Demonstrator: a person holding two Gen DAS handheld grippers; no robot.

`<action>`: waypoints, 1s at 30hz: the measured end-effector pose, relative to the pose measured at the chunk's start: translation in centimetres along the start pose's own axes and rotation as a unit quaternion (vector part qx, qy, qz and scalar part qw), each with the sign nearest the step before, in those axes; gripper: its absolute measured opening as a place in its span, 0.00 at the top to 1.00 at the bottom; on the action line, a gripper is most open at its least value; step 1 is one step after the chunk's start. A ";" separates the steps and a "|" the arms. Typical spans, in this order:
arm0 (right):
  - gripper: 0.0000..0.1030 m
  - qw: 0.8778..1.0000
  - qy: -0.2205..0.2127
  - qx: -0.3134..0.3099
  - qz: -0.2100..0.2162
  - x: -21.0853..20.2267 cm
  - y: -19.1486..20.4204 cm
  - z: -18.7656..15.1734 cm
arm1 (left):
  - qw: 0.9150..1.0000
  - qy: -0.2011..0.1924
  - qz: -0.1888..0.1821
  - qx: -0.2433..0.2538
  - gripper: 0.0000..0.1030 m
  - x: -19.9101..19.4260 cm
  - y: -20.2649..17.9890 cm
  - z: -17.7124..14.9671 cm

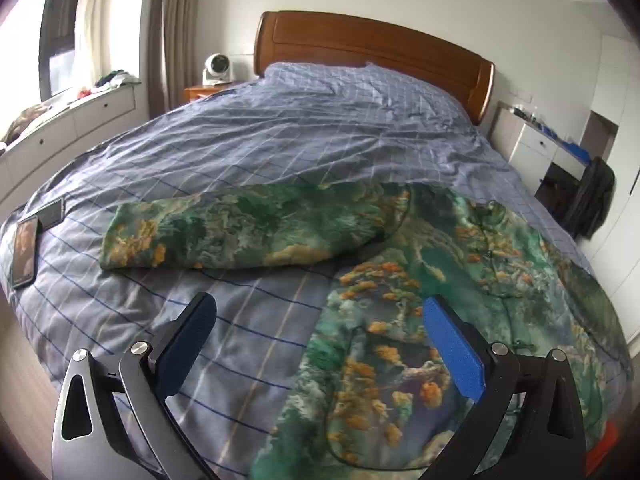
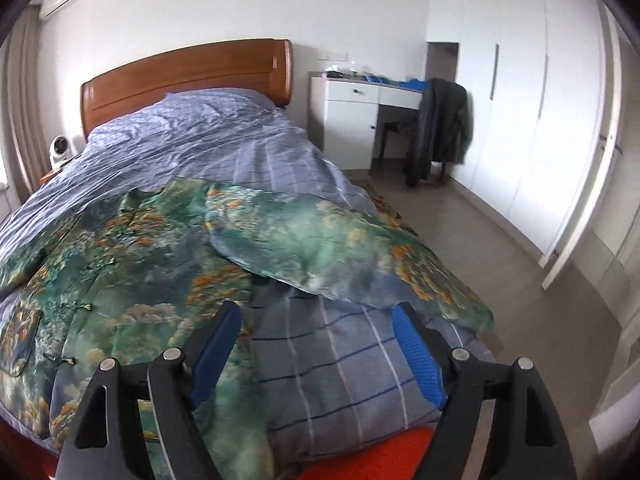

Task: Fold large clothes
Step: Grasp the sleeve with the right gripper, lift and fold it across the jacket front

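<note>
A green jacket with an orange and teal landscape print lies spread face up on the bed, over the blue checked cover, at the near end. In the left wrist view one sleeve stretches flat toward the left, its cuff near two phones lying at the bed's left edge. In the right wrist view the other sleeve reaches to the right and hangs over the right edge of the bed.

The left claw hovers over the jacket's near left edge, its blue pads wide apart and holding nothing. The right claw is likewise spread open and empty, above the bare cover just below the right sleeve.

Far off stand a wooden headboard, a small white fan on a nightstand, and a white worktop with a dark coat draped on a chair.
</note>
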State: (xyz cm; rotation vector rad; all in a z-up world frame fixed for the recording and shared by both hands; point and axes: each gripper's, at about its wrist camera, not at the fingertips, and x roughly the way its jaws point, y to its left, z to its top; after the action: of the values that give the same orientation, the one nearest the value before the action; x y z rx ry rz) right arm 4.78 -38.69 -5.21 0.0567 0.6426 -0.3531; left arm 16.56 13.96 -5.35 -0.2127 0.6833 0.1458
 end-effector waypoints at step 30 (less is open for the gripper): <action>0.22 0.990 0.022 0.135 0.023 2.7 -5.8 -1.0 | 0.991 -0.031 -0.085 0.103 0.00 -1.1 -9.0 -1.5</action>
State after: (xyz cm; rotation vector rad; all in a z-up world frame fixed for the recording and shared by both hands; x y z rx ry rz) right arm 4.24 -44.80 -7.25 0.3381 0.6329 -0.3937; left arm 16.57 4.83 -4.48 -0.0669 0.6105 -0.0810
